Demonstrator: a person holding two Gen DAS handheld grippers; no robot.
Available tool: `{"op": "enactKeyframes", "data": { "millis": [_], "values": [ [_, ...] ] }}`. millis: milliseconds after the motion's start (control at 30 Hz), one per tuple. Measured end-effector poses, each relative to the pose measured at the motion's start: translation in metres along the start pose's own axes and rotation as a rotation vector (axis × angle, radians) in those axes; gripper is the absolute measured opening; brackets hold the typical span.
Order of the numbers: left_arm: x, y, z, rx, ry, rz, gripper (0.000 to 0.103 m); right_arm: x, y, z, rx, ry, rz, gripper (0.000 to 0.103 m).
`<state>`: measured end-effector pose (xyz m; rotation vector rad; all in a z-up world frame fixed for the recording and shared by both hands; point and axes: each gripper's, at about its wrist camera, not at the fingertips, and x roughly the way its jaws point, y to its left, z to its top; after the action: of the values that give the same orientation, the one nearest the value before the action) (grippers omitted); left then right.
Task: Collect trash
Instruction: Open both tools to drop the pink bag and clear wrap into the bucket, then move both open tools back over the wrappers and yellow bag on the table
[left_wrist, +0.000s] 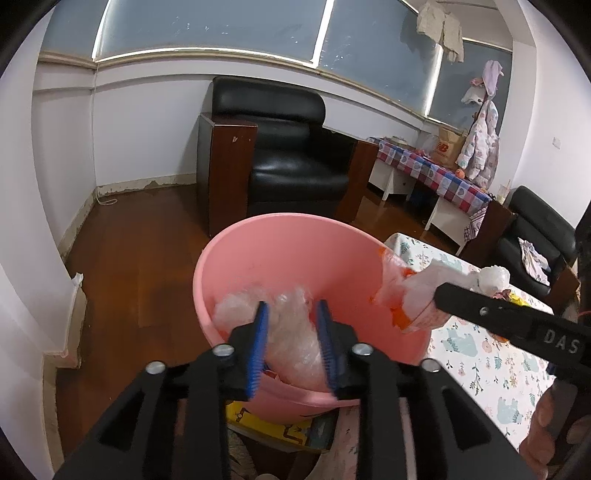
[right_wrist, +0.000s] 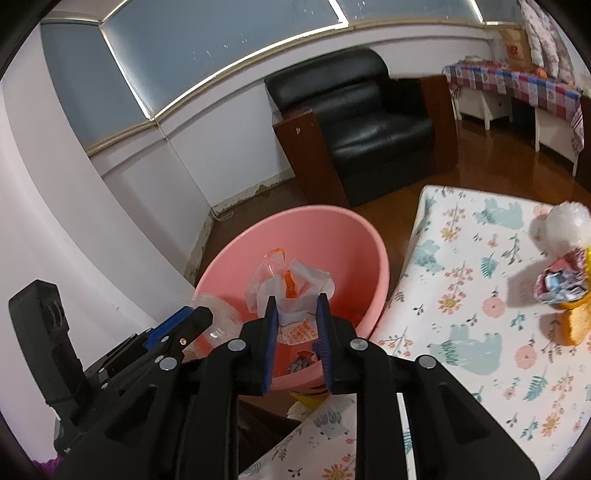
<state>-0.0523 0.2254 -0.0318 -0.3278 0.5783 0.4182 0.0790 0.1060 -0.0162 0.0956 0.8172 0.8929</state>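
dim indoor light, dark windows, strong fisheye warping, black vignetted corners.

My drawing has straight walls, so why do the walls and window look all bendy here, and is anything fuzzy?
Left wrist view: the fisheye lens bends the window frame and darkens the corners; the left gripper and its clear plastic look sharp. Right wrist view: same bending; the crumpled trash on the flowery cloth looks blurry, casting a soft shadow.
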Motion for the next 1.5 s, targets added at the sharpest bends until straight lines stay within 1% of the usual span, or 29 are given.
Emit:
{"op": "enactKeyframes", "data": {
  "millis": [33,133,267,600,833,967,1167,1300,1500],
  "values": [
    [0.0,-0.002,0.0,-0.004,-0.001,0.003,0.034,0.002,0.0,0.0,0.004,0.007,-0.001,0.023],
    [0.001,0.001,-0.001,-0.018,0.0,-0.001,0.037,0.007,-0.003,-0.001,0.019,0.022,-0.008,0.025],
    [0.0,0.004,-0.002,-0.03,0.003,-0.004,0.038,0.009,-0.007,-0.002,0.033,0.028,-0.009,0.031],
    [-0.002,0.001,-0.001,-0.03,0.003,-0.008,0.039,-0.007,-0.011,-0.009,0.019,0.003,-0.033,0.033],
    [-0.009,-0.014,0.0,-0.016,0.001,-0.023,0.039,-0.027,-0.018,-0.017,0.013,-0.02,-0.062,0.033],
    [-0.009,-0.022,0.001,-0.035,0.024,-0.055,0.04,-0.041,-0.023,-0.021,0.011,-0.04,-0.079,0.033],
    [-0.005,-0.039,-0.002,-0.031,0.06,-0.07,0.043,-0.063,-0.033,-0.025,0.005,-0.078,-0.112,0.033],
    [-0.003,-0.055,-0.005,-0.004,0.082,-0.102,0.043,-0.075,-0.044,-0.026,0.023,-0.095,-0.127,0.033],
    [-0.003,-0.084,-0.007,0.06,0.077,-0.135,0.043,-0.094,-0.067,-0.03,0.067,-0.119,-0.151,0.033]
  ]
}}
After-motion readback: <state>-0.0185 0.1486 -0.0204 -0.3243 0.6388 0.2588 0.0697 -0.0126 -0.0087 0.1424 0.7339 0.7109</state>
